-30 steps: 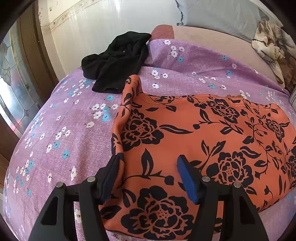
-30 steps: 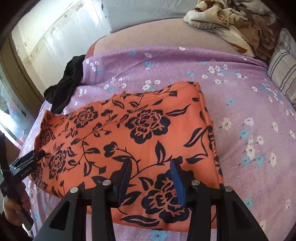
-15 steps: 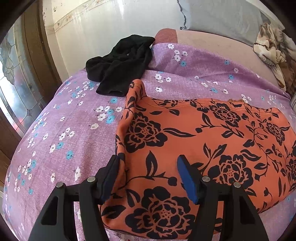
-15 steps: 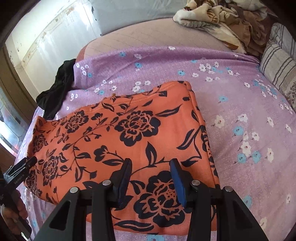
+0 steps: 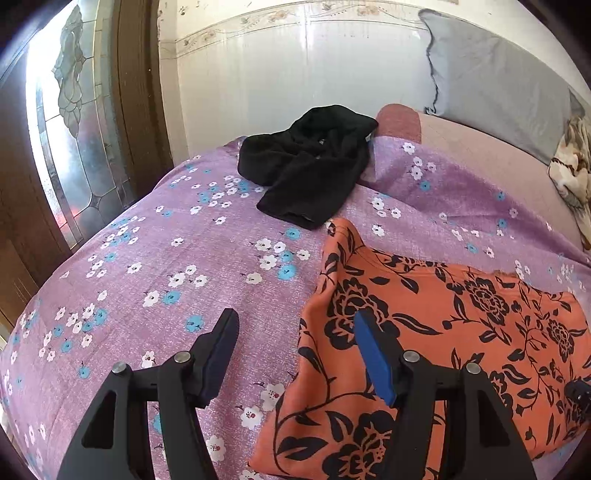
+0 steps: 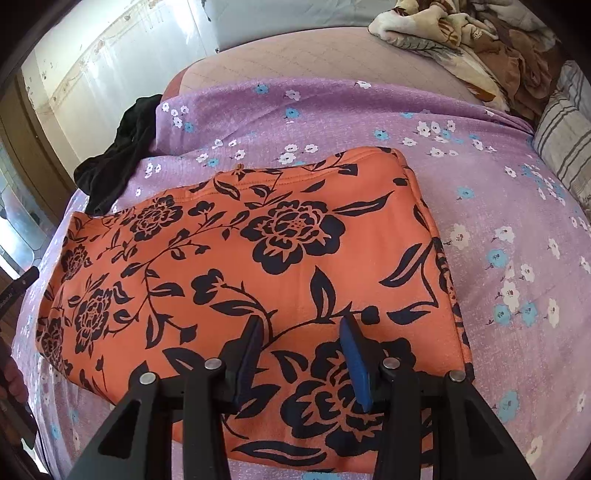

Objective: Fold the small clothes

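Note:
An orange garment with black flowers [image 6: 280, 236] lies folded flat on the purple flowered bedsheet [image 6: 498, 206]. My right gripper [image 6: 300, 322] hovers open over its near edge, with no cloth pinched between the pads. In the left wrist view the garment [image 5: 461, 332] fills the lower right. My left gripper [image 5: 295, 318] stands open across the garment's left edge, one finger over the bare sheet [image 5: 147, 266] and the other over the orange cloth. A crumpled black garment [image 5: 310, 166] lies further back near the wall.
A grey pillow [image 5: 498, 85] and a beige patterned blanket [image 6: 461, 33] lie at the head of the bed. A striped cushion [image 6: 565, 133] sits at the right. A door with patterned glass [image 5: 74, 140] stands left of the bed. A hand [image 6: 14, 380] shows at the left rim.
My left gripper has drawn left and up, off the middle of the orange garment to its left edge, so more bare sheet shows. The right gripper has hardly moved.

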Available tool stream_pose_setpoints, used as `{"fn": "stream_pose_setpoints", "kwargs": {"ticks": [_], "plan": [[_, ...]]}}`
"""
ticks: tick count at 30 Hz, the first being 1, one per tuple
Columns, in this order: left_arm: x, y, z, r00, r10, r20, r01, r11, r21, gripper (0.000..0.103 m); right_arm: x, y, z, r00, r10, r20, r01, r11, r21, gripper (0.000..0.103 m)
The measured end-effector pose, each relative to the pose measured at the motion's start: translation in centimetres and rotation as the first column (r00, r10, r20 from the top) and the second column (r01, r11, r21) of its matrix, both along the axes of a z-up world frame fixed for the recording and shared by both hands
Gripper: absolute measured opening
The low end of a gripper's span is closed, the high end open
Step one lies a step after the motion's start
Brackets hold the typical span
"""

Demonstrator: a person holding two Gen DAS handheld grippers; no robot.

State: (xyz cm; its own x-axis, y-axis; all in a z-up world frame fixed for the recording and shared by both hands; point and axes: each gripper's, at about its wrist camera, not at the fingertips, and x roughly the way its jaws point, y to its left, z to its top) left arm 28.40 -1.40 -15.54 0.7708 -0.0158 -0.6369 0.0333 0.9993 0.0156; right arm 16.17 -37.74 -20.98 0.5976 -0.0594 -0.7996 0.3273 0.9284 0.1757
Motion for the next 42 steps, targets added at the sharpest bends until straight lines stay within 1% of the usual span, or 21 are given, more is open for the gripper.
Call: {"fn": "stream_pose_setpoints", "kwargs": {"ticks": [3,8,16,24,38,40,42], "plan": [[0.1,0.2,0.0,1.000,0.007,-0.001,-0.007,1.000,-0.005,0.065,0.0,0.1,-0.1,1.000,0.003,-0.001,-0.003,1.000,-0.011,0.047],[-0.1,-0.1,-0.2,1.000,-0.007,-0.007,0.007,1.000,0.002,0.065,0.0,0.2,-0.1,1.000,0.004,-0.001,-0.004,1.000,-0.013,0.047],[-0.2,-1.4,-1.0,0.998,-0.054,-0.037,0.055,0.998,0.024,0.065,0.0,0.1,-0.1,1.000,0.007,-0.003,-0.007,1.000,-0.013,0.047],[-0.6,-2.5,-1.1,0.996,-0.088,-0.032,0.089,0.995,0.048,0.065,0.1,0.2,-0.1,1.000,0.008,-0.004,-0.008,1.000,-0.013,0.047],[-0.7,-2.6,-1.1,0.995,-0.097,-0.034,0.099,0.994,0.045,0.065,0.1,0.2,-0.2,1.000,0.010,-0.007,-0.010,1.000,-0.016,0.047],[-0.6,-2.6,-1.1,0.994,-0.101,-0.044,0.103,0.994,0.040,0.065,0.1,0.3,-0.3,1.000,0.011,-0.009,-0.011,1.000,-0.020,0.047],[-0.5,-2.4,-1.2,0.992,-0.103,-0.066,0.105,0.994,0.020,0.065,0.2,0.3,-0.2,1.000,0.013,-0.007,-0.013,1.000,-0.016,0.047]]}}
